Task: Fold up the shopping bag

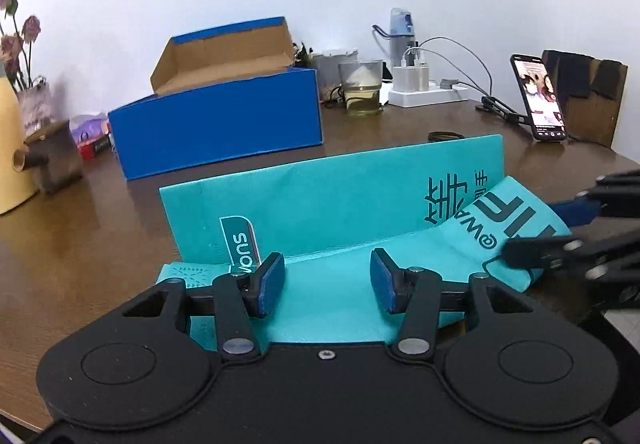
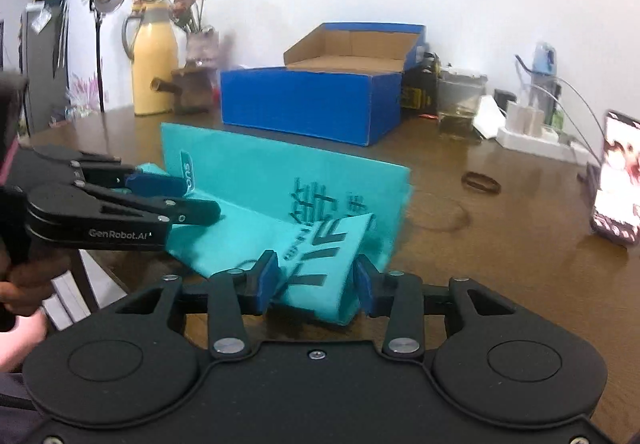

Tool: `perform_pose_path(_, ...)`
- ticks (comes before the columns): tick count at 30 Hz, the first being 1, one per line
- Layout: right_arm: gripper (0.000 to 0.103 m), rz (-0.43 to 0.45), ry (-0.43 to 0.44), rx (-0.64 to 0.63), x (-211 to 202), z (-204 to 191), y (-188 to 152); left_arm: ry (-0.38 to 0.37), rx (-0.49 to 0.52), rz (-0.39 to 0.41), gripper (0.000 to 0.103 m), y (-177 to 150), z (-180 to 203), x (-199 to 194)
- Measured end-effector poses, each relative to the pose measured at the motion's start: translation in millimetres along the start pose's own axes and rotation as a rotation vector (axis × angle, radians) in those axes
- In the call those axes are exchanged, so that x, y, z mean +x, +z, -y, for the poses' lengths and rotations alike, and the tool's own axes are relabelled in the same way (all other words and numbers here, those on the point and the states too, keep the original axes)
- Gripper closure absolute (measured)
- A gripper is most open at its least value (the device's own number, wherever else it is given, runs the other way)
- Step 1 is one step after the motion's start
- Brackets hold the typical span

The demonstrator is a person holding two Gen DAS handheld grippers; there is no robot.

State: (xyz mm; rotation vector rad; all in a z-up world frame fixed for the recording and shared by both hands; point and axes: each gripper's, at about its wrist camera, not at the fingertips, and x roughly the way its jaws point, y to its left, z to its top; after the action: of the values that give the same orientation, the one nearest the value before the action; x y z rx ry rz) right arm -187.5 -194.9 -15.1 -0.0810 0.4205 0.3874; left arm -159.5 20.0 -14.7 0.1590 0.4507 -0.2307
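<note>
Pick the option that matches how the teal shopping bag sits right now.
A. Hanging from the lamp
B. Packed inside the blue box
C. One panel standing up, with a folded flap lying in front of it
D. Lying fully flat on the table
C: the shopping bag has one panel upright on the table, with a flap bent forward between the open pads of the right gripper.

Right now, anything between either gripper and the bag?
Nothing visible. The teal shopping bag already lies between the open fingers of the left gripper, and its folded end sits between those of the right gripper.
</note>
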Motion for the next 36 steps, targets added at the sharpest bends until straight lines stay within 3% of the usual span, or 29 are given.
perform_pose_path(3, 0.066, 0.055, -0.097, 0.000, -16, 16, 3, -0.008, -0.012, 0.004, 0.054, 0, -1, 1)
perform_pose_path(4, 0.071, 0.083, -0.062, 0.016, -17, 19, 6, -0.008, -0.010, 0.008, 0.054, 0, 0, 0)
perform_pose_path(6, 0.071, 0.127, 0.029, 0.045, -9, 21, 12, -0.020, -0.004, 0.013, 0.054, -2, 1, -2)
perform_pose_path(8, 0.074, 0.116, 0.076, 0.034, 10, 13, 16, -0.030, -0.004, 0.012, 0.054, -3, 2, -5)
perform_pose_path(11, 0.076, 0.040, 0.105, 0.042, 38, 4, 9, -0.034, -0.001, 0.016, 0.054, -6, 2, -10)
perform_pose_path(19, 0.077, 0.144, 0.138, 0.031, 37, 7, -14, -0.070, 0.010, 0.072, 0.049, -18, -26, -18)
perform_pose_path(24, 0.077, 0.190, 0.168, 0.047, 27, 9, -28, -0.078, 0.049, 0.198, 0.049, -48, -23, -37)
perform_pose_path(29, 0.076, 0.156, 0.275, 0.062, 22, 27, -26, -0.145, 0.061, 0.191, 0.049, -47, -27, -40)
perform_pose_path(30, 0.075, 0.137, 0.299, 0.050, 23, 31, -22, -0.156, 0.062, 0.182, 0.049, -45, -28, -39)
perform_pose_path(32, 0.056, 0.093, 0.354, 0.027, 23, 35, -14, -0.179, 0.054, 0.161, 0.049, -41, -32, -36)
perform_pose_path(36, 0.034, 0.015, 0.433, -0.081, 17, 29, -1, -0.193, 0.047, 0.140, 0.049, -40, -33, -34)
